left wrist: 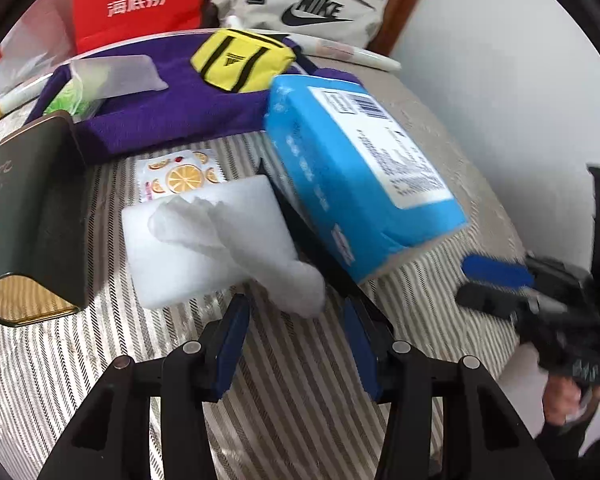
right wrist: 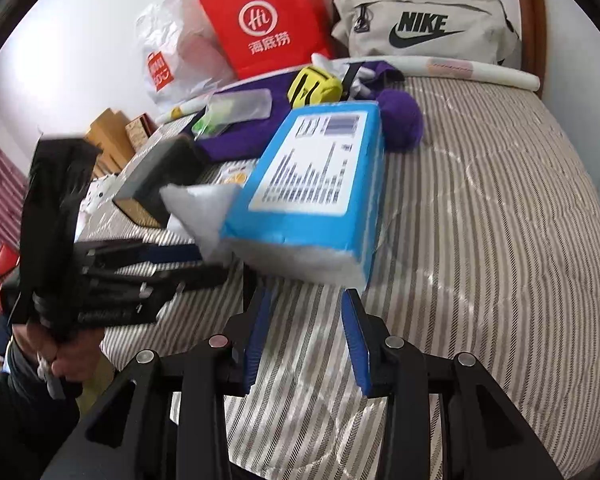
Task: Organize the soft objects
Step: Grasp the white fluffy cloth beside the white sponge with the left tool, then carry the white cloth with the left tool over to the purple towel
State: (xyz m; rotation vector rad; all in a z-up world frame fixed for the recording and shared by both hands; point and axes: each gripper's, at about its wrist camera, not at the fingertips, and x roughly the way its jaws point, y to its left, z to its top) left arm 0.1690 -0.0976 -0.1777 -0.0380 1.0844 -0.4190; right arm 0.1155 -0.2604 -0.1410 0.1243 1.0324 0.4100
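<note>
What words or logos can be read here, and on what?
"Hi" and "海底捞": red paper bag.
"NIKE": beige bag.
"九" and "龙": dark tin box.
Blue tissue pack: label print and barcode too blurred to read.
White plastic bag: orange mark unreadable.
Yellow pouch: small emblem, no legible words.

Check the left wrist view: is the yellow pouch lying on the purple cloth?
Yes, the yellow pouch sits on top of the purple cloth, behind the blue tissue pack.

Blue tissue pack, label up, tilted across white foam pad on striped bedcover.
</note>
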